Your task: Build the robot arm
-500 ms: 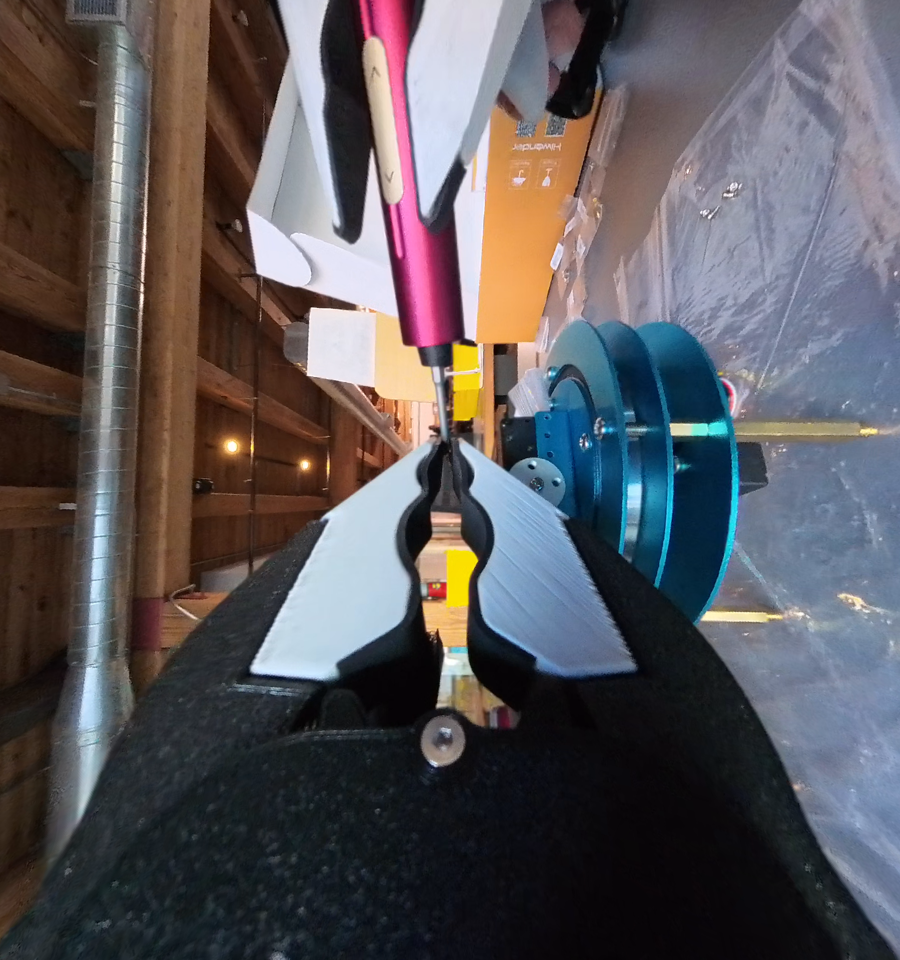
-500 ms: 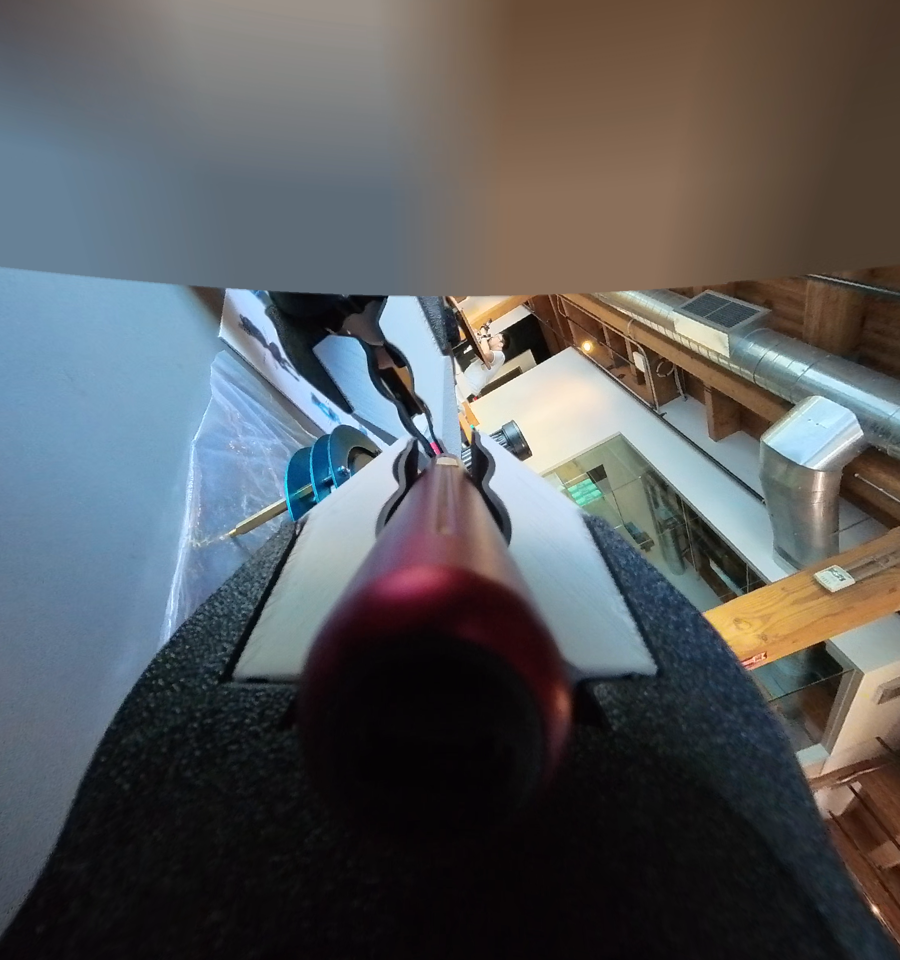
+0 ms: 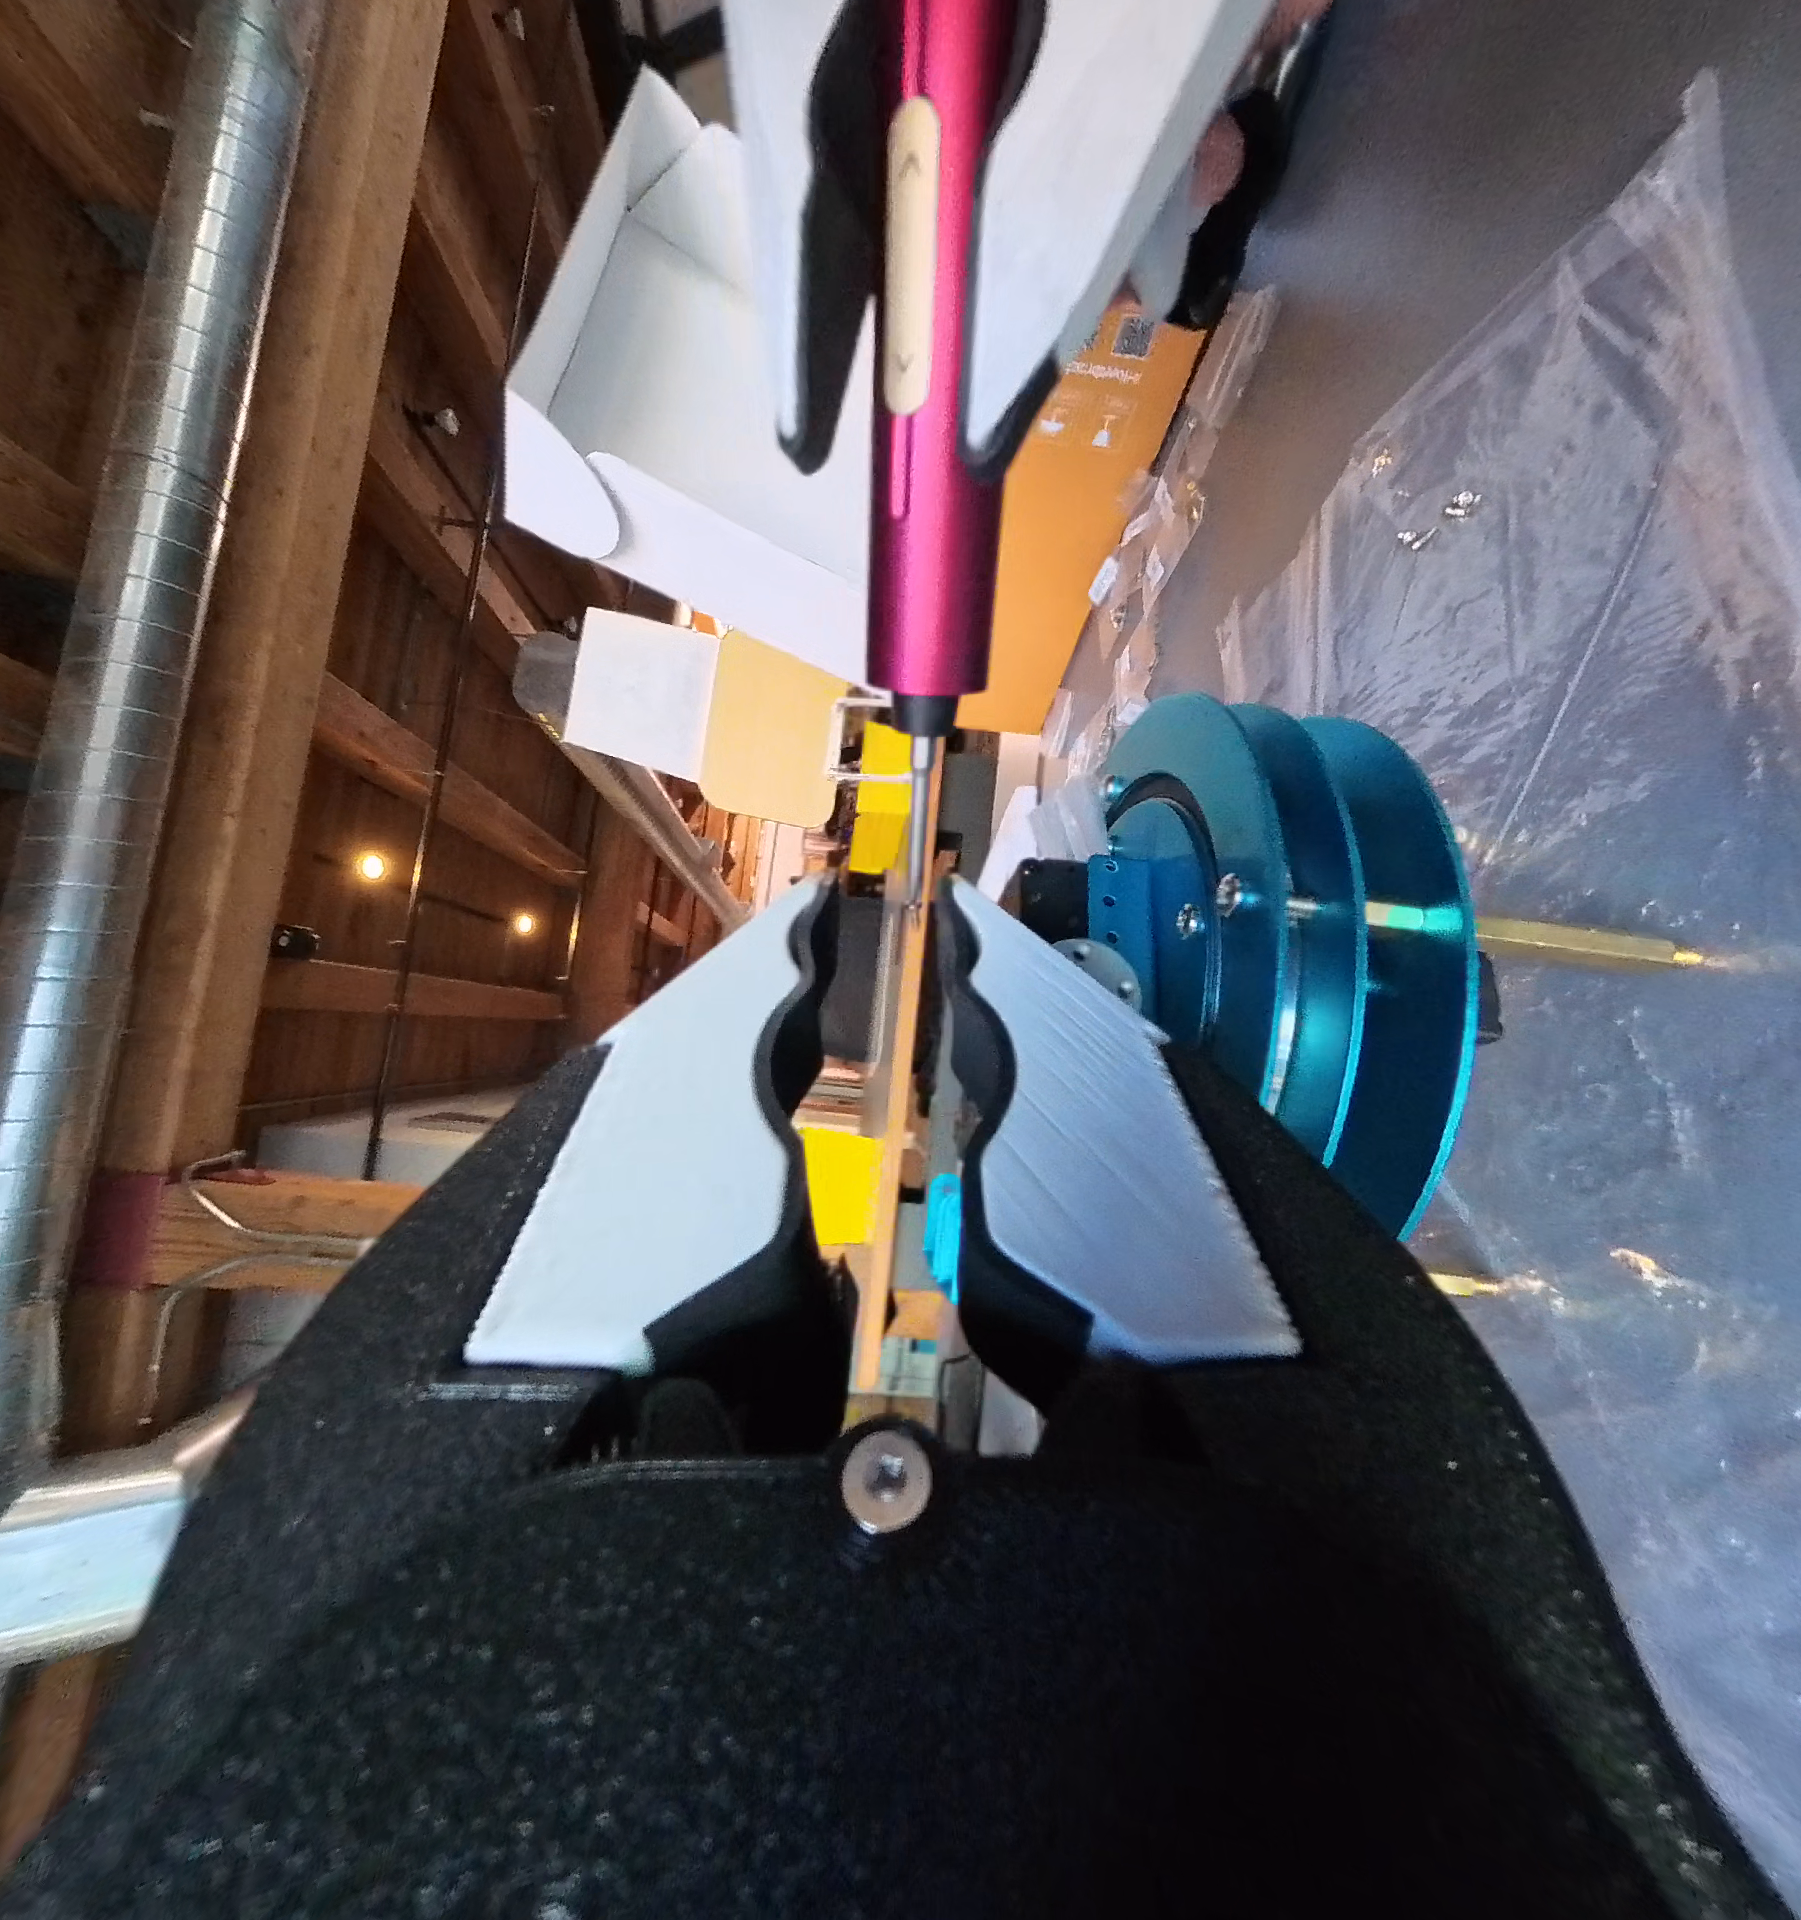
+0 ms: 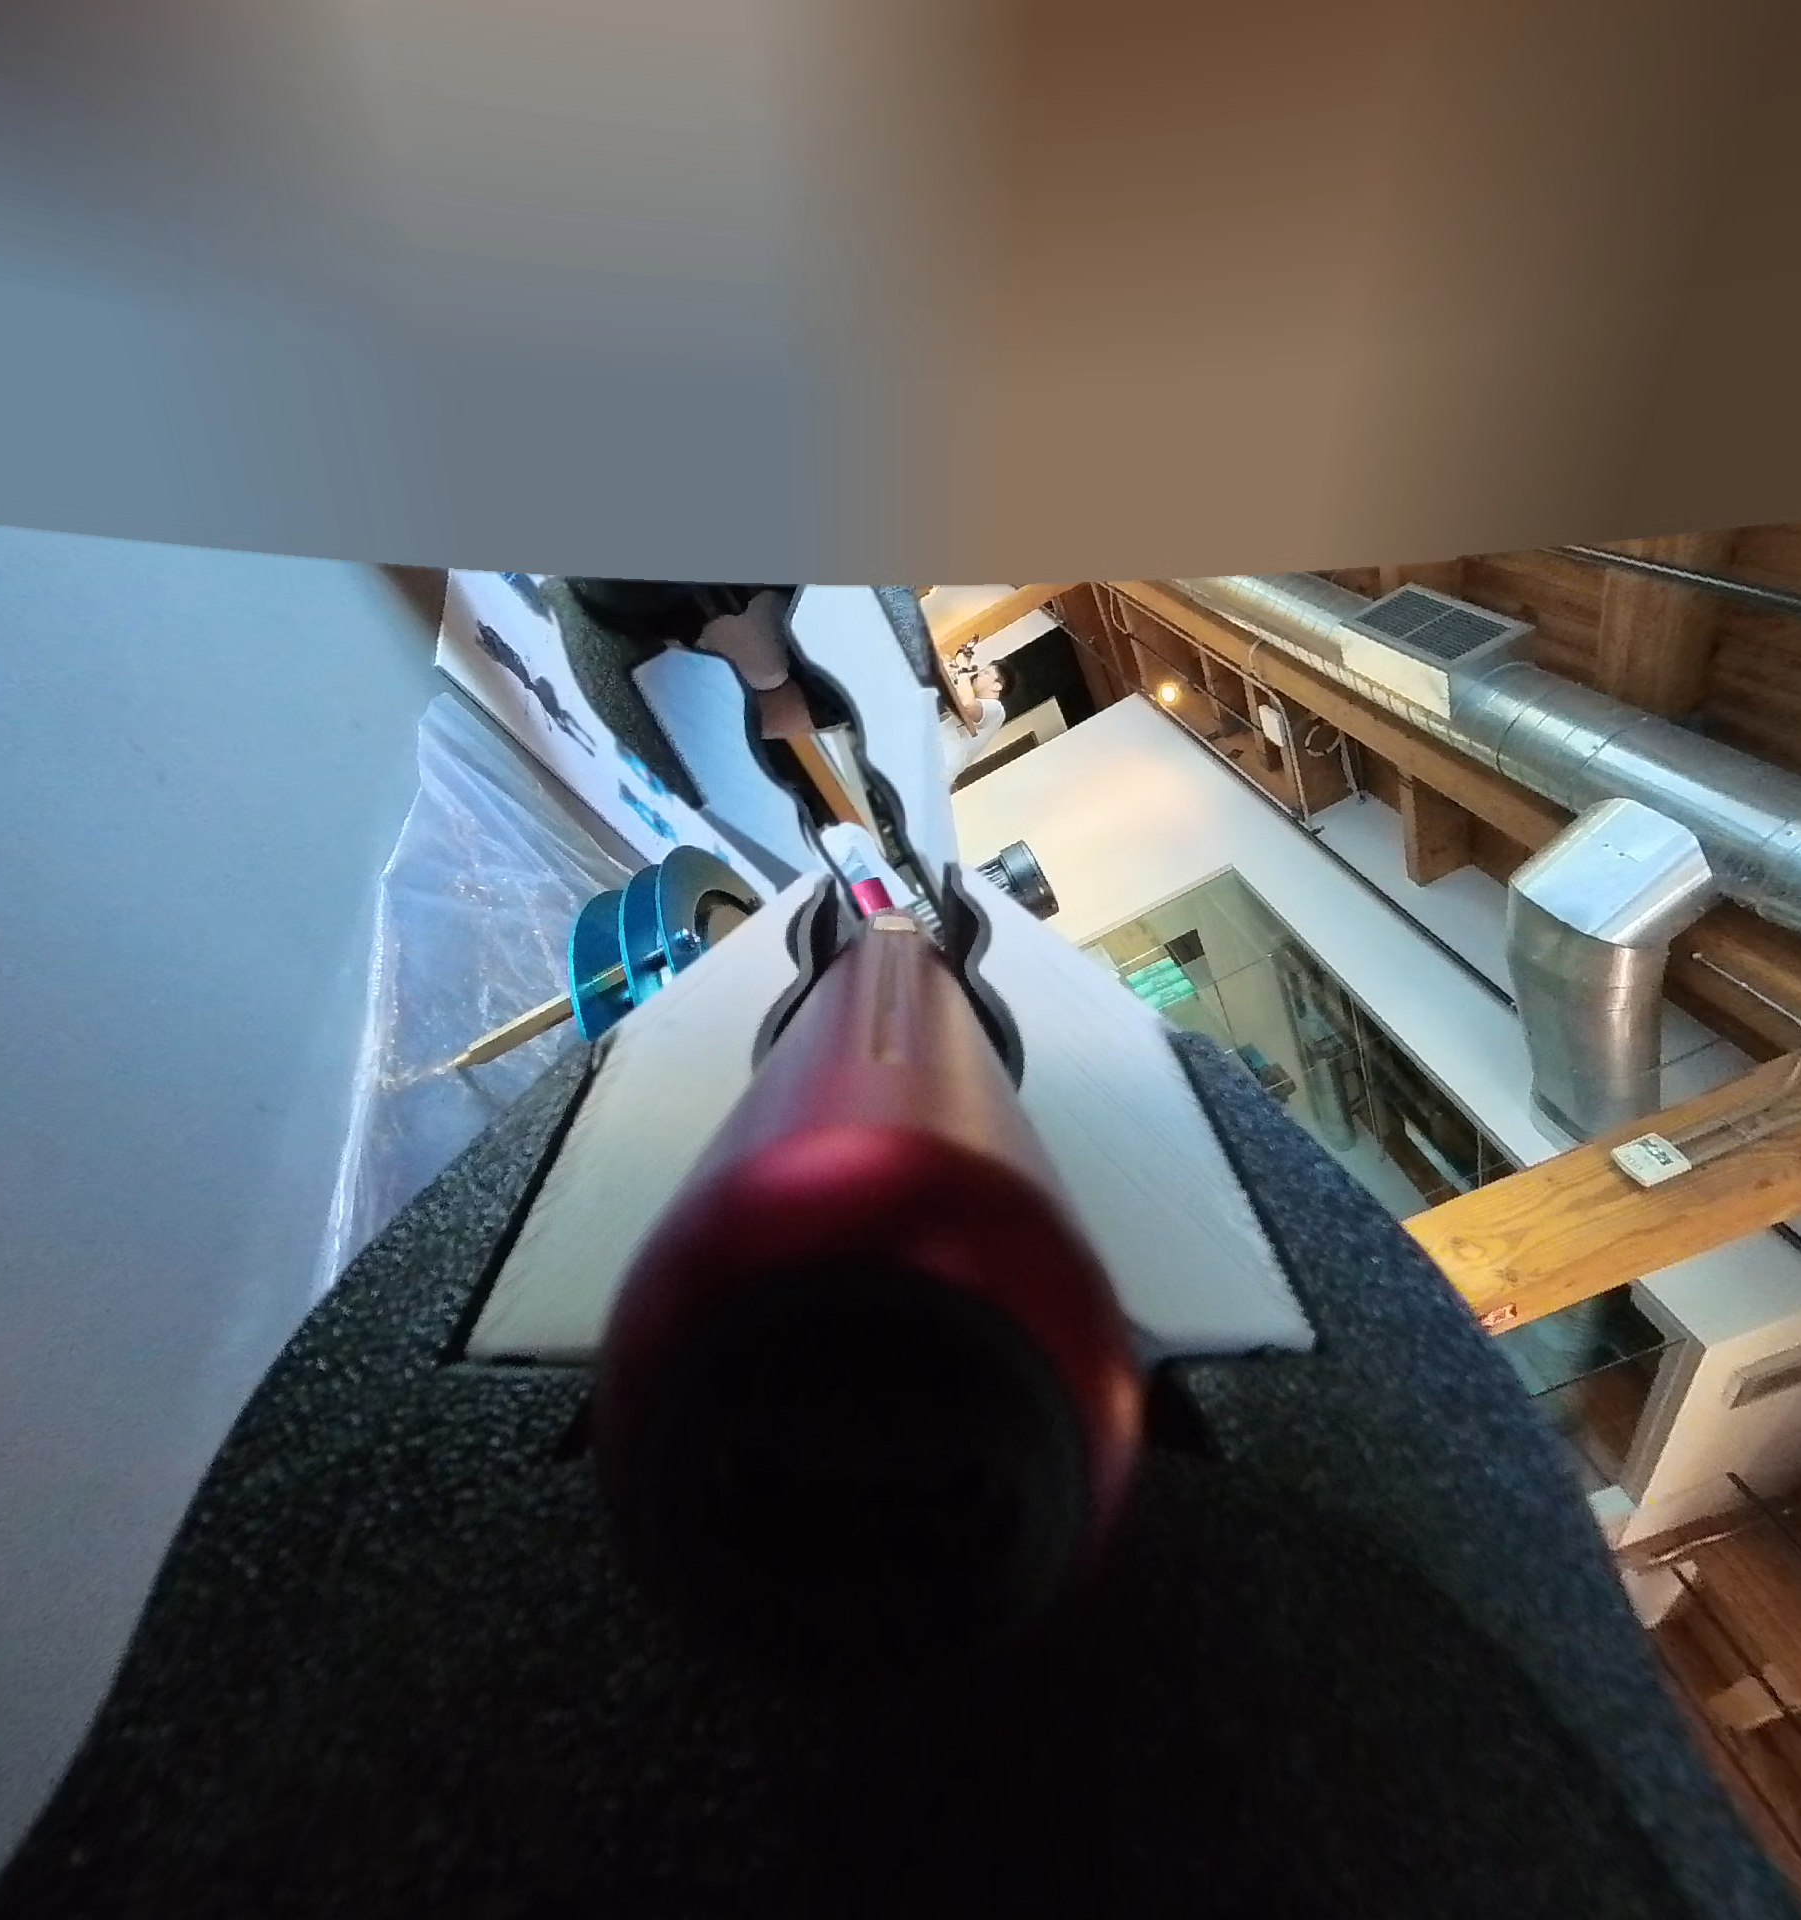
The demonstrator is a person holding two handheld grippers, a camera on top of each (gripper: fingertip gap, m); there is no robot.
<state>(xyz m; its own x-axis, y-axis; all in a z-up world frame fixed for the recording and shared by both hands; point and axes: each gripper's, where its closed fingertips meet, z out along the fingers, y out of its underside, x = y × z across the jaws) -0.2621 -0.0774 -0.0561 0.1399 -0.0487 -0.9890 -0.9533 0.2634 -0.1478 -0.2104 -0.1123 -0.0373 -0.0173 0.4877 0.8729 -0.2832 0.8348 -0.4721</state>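
Note:
My right gripper [image 4: 885,894] is shut on a magenta electric screwdriver [image 4: 875,1195], whose body runs along its fingers. In the left wrist view the screwdriver [image 3: 922,520] comes down from the top, held by the right gripper [image 3: 901,447]. Its thin bit [image 3: 919,831] ends between the tips of my left gripper [image 3: 885,894]. The left jaws stand apart and hold nothing. I cannot tell whether a small screw sits on the bit tip. A blue disc assembly [image 3: 1332,935] with brass standoffs [image 3: 1582,951] stands just right of the left gripper, and it also shows in the right wrist view [image 4: 615,956].
A clear plastic bag [image 3: 1602,520] with a few small screws lies on the grey table [image 3: 1395,156] under the assembly. An orange box [image 3: 1072,540] and an open white box [image 3: 647,343] stand behind. Wooden beams and a metal duct [image 3: 148,520] fill the background. Spacing between my two grippers at the tips: around 7 cm.
My left jaws have opened; half a second ago they were nearly closed around the bit tip. The screwdriver stays in the right gripper, its bit still between the left fingertips.

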